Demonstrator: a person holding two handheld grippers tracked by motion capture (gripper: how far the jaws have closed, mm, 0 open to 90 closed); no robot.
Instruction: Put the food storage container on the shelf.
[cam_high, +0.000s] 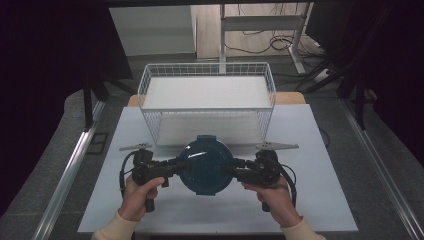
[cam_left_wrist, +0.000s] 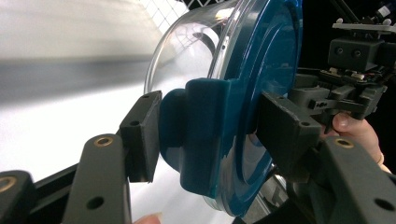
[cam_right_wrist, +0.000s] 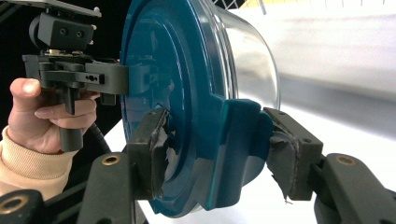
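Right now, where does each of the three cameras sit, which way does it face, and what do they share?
High view: above the person's side, facing forward and down on the table, wire basket, both hands.
Left gripper view: on the left gripper, looking along its jaws, which clamp the container's latch.
Right gripper view: on the right gripper, jaws clamping the opposite latch.
Shared: the teal lid; each gripper view shows the other gripper.
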